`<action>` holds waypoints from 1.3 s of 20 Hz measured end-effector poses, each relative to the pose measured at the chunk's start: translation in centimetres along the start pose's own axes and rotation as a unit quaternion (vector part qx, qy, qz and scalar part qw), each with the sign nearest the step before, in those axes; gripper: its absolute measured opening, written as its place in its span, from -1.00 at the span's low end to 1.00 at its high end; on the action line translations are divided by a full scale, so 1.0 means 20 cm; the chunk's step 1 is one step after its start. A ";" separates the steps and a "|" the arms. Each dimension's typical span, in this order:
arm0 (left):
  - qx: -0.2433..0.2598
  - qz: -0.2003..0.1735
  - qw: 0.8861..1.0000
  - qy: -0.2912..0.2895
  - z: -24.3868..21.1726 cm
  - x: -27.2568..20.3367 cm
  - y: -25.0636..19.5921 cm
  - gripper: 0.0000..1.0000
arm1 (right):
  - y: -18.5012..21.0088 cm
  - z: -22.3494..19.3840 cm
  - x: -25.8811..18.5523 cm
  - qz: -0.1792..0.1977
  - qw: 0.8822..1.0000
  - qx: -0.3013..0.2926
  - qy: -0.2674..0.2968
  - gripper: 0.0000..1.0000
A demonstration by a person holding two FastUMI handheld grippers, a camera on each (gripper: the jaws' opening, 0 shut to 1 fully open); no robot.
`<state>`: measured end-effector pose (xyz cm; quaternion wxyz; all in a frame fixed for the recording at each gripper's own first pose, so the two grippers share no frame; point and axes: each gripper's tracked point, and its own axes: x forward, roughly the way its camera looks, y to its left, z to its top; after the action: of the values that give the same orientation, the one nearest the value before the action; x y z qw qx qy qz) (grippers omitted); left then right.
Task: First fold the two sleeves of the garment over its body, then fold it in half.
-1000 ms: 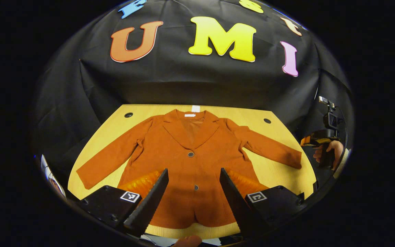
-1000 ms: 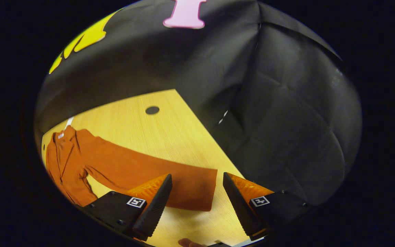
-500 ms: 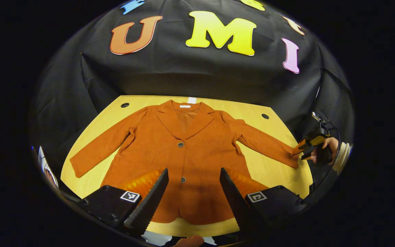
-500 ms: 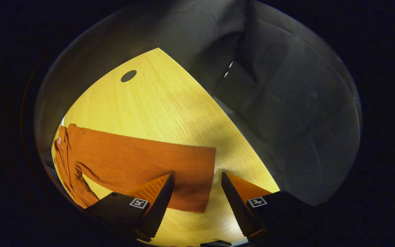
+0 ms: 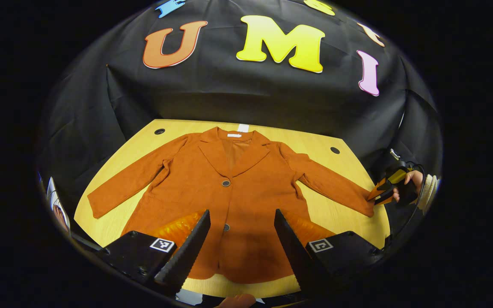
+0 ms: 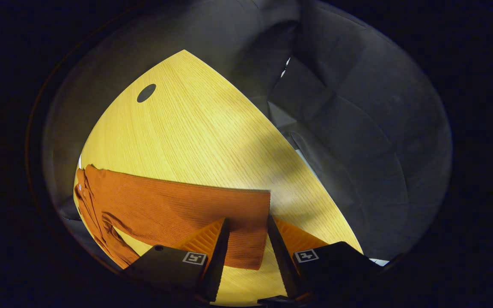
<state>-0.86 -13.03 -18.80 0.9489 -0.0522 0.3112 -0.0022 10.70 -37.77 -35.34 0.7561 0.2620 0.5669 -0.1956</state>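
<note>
— Lying flat, the jacket [image 5: 229, 192] fills the tabletop [image 5: 340, 214], collar toward the far edge, hem near, sleeves spread sideways.
— And the claws?
— Left claw [image 5: 240, 239] spread above the hem; right claw [image 6: 246, 246] narrowed around the right sleeve [image 6: 186, 209] cuff.

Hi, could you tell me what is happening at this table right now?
A person is folding an orange jacket that lies flat, face up, on a wooden table, both sleeves spread out. The right gripper has its jaws narrowed around the cuff of the right-hand sleeve, ready to lift it; whether they press yet is unclear. The left gripper hangs open above the jacket's hem. No fold is made yet.
</note>
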 end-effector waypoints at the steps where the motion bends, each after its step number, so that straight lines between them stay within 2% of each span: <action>1: -0.004 -0.002 1.000 0.001 0.01 0.00 0.01 0.95 | 0.01 -0.04 0.00 -0.001 1.000 0.007 0.012 0.18; 2: -0.004 -0.003 1.000 0.002 0.02 0.00 0.02 0.95 | 0.01 -0.07 0.00 -0.004 1.000 0.013 0.022 0.31; 4: 0.014 -0.002 1.000 -0.007 0.05 -0.01 0.04 0.95 | 0.01 -0.08 -0.01 -0.006 0.999 0.032 0.028 -0.13; 8: 0.029 -0.015 0.999 -0.014 0.06 0.00 0.06 0.94 | 0.03 -0.12 -0.01 0.004 0.998 0.055 0.040 -0.10; 9: 0.031 -0.018 0.999 -0.011 0.06 0.00 0.06 0.94 | 0.03 -0.12 -0.01 0.005 0.998 0.056 0.038 -0.16; 10: 0.032 -0.018 0.999 -0.009 0.06 0.01 0.08 0.95 | 0.02 -0.12 -0.01 0.002 0.998 0.054 0.039 -0.16; 11: 0.032 -0.017 0.999 -0.010 0.06 0.00 0.09 0.95 | -0.02 -0.13 -0.02 -0.019 0.998 0.047 0.037 -0.16; 13: 0.029 -0.017 0.999 -0.011 0.07 0.00 0.11 0.95 | -0.02 -0.12 -0.01 -0.021 0.998 0.054 0.038 -0.82; 17: 0.032 -0.012 0.999 -0.005 0.05 -0.01 0.16 0.95 | 0.01 -0.11 -0.01 -0.017 0.999 0.025 0.033 -0.78; 18: 0.034 -0.010 0.999 -0.005 0.05 -0.01 0.18 0.95 | 0.02 -0.11 -0.01 -0.015 0.999 0.027 0.039 -0.98; 19: 0.036 -0.009 0.999 -0.005 0.06 -0.01 0.19 0.95 | 0.01 -0.13 -0.03 -0.016 0.999 0.023 0.044 -0.94; 20: 0.039 -0.009 0.999 -0.006 0.06 -0.01 0.20 0.95 | 0.02 -0.13 -0.04 -0.014 0.999 0.019 0.040 -0.98; 26: 0.044 -0.004 0.999 -0.008 0.09 -0.01 0.31 0.95 | 0.21 -0.01 -0.33 0.000 0.999 -0.025 -0.021 -0.97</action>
<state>-0.14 -6.78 -17.88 0.9527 -0.0120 0.3030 -0.0195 11.13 -34.40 -28.34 0.7737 0.2391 0.5560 -0.1872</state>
